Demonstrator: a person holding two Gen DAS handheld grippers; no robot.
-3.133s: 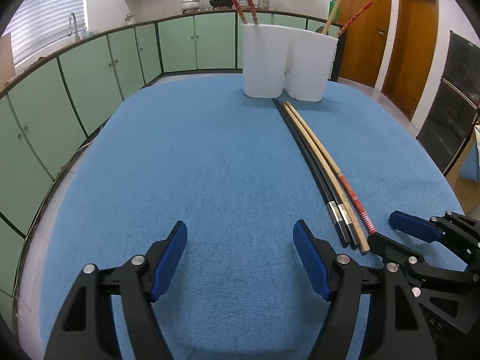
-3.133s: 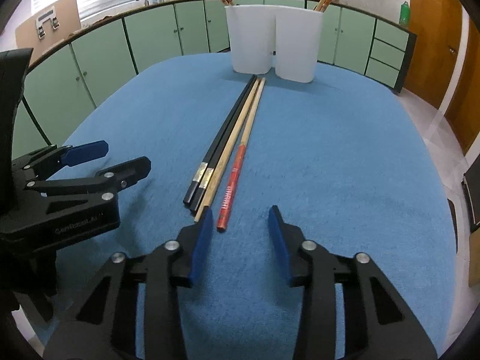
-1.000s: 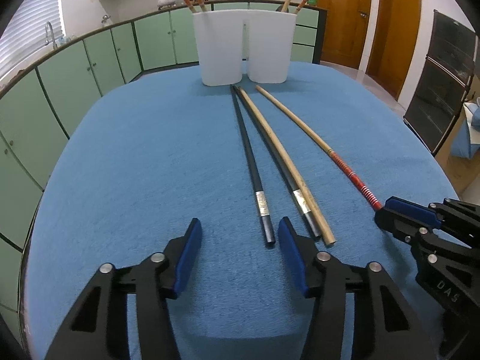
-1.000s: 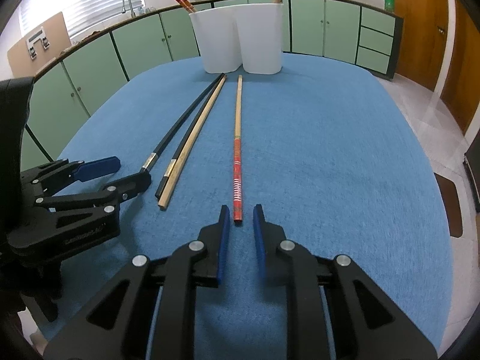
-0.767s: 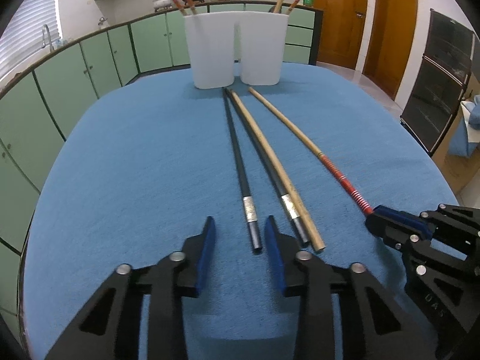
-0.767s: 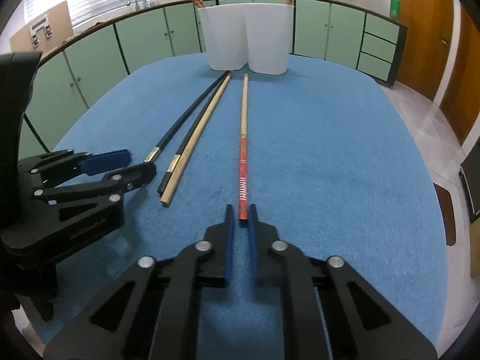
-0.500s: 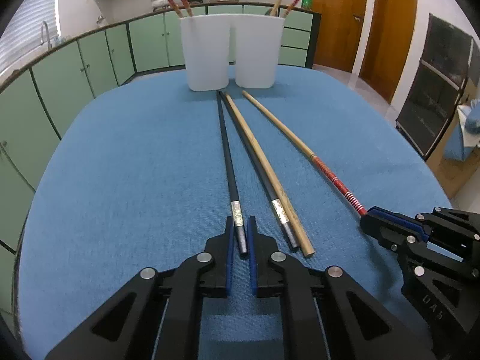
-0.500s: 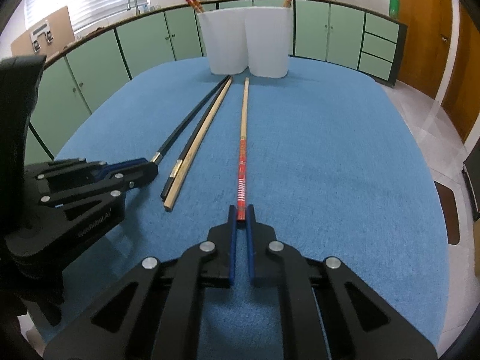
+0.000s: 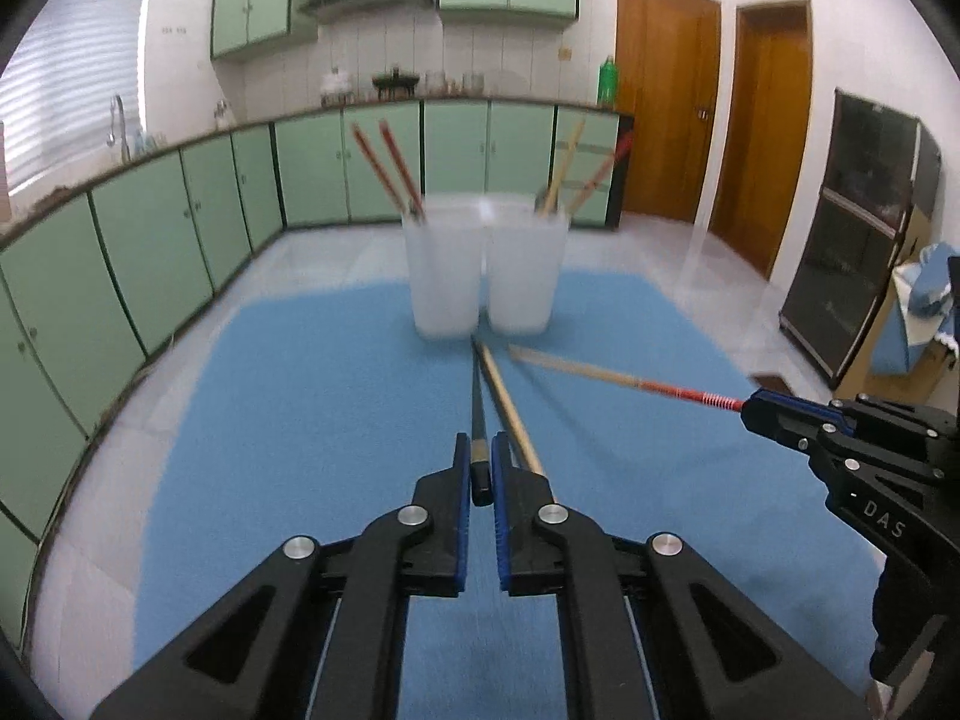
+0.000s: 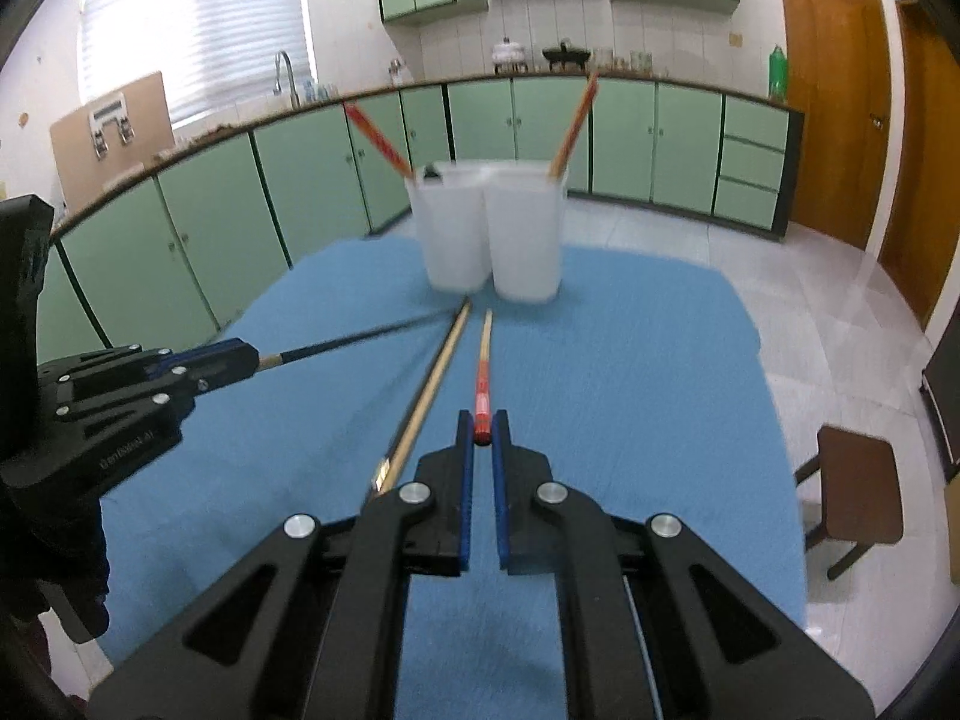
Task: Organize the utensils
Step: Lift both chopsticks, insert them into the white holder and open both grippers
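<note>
My left gripper (image 9: 478, 450) is shut on the near end of a black chopstick (image 9: 477, 414) and holds it raised above the blue cloth (image 9: 312, 420). My right gripper (image 10: 482, 425) is shut on the red end of a red-and-wood chopstick (image 10: 483, 360), also raised. Both sticks point toward two white cups (image 9: 486, 270) at the far end, each holding red or wooden chopsticks. A wooden chopstick (image 10: 429, 390) and a second black one lie on the cloth between the grippers. The right gripper shows in the left wrist view (image 9: 750, 405), and the left gripper in the right wrist view (image 10: 255, 357).
The cloth covers a table with its edges on every side. Green kitchen cabinets (image 9: 150, 228) run along the left and back. Wooden doors (image 9: 666, 108) stand at the right. A brown stool (image 10: 858, 486) stands on the floor right of the table.
Both grippers have lifted their chopsticks off the cloth and tilted upward, so the near ends have risen. The view is motion-blurred. The wooden chopstick stays on the cloth.
</note>
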